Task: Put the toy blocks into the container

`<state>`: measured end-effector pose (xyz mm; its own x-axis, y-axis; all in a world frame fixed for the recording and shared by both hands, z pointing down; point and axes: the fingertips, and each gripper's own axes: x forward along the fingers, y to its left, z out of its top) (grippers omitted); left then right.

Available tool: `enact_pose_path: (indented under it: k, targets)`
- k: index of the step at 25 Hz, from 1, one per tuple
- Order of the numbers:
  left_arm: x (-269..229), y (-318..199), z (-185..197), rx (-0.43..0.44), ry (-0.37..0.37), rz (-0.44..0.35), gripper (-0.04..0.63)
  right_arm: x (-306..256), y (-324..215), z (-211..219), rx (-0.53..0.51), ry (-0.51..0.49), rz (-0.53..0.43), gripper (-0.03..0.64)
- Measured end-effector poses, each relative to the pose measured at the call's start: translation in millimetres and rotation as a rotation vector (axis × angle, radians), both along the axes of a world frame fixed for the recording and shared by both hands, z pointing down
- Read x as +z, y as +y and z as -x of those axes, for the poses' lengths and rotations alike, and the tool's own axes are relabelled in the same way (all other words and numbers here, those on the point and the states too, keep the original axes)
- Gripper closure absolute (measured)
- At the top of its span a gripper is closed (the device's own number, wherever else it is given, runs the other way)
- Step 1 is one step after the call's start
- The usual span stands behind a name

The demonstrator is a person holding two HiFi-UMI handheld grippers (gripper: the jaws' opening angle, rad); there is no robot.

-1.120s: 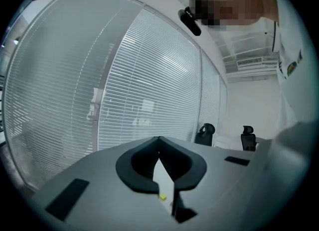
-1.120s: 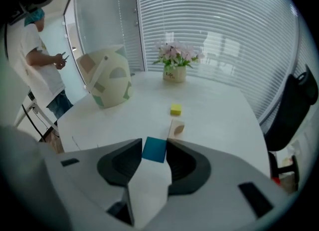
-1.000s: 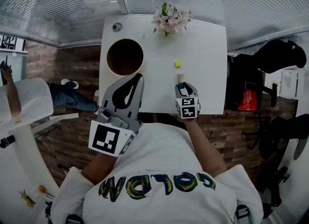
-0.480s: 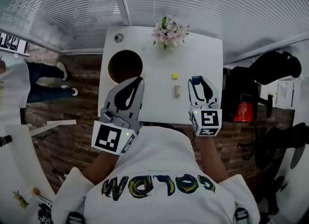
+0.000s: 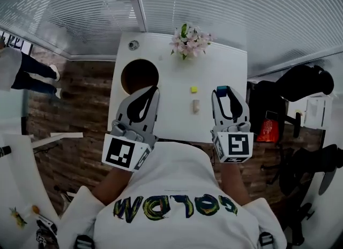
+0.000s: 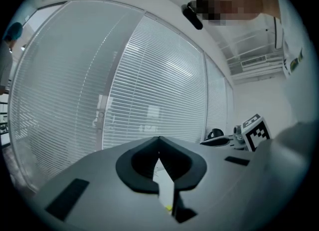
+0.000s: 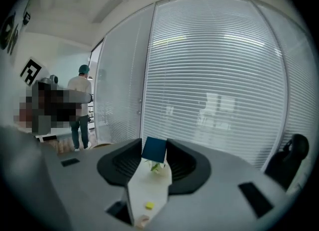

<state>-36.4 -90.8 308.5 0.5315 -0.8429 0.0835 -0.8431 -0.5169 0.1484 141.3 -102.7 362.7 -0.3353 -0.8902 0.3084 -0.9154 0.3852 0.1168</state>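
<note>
The right tongs (image 5: 222, 90) are clenched on a blue block (image 5: 220, 88). In the right gripper view the blue block (image 7: 154, 149) sits pinched at the very tips of the right tongs (image 7: 154, 150), with both dark pads pressed against its sides. In the head view it is raised over the right part of the white counter (image 5: 171, 76).

The left tongs (image 5: 153, 88) are clamped together with nothing between them. In the left gripper view the tips of the left tongs (image 6: 158, 139) meet in a point, and only a thin sliver of counter shows below.

The container (image 5: 128, 68), round with a dark brown inside, stands on the left half of the counter. In the head view the left tongs' tips lie over its near right edge.

Two blocks lie loose on the counter, between the two tongs and apart from the container:
- A small yellow block (image 5: 193, 89) lies toward the middle.
- A pale wooden block (image 5: 196, 105) lies just nearer the person, close to the yellow block but not touching it.

Both also show under the right tongs, the yellow block (image 7: 148, 205) and the wooden one (image 7: 142, 220). A bunch of pink and white flowers (image 5: 190, 39) stands at the counter's far edge, before slatted blinds (image 5: 214, 1)
</note>
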Motion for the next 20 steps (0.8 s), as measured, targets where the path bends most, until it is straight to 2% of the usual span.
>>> enact_pose_path:
  k: [12,17,20]
  targets:
    - [1,20,69,-0.19,-0.007,0.012,0.588,-18,-8,104,-0.266,-0.029,-0.029,0.456]
    - [0,25,79,-0.208,-0.014,0.008,0.588,-13,-11,127,-0.318,-0.005,-0.023,0.456]
    - [0,24,80,-0.206,-0.014,0.007,0.588,-2,-19,154,-0.391,0.013,-0.011,0.456]
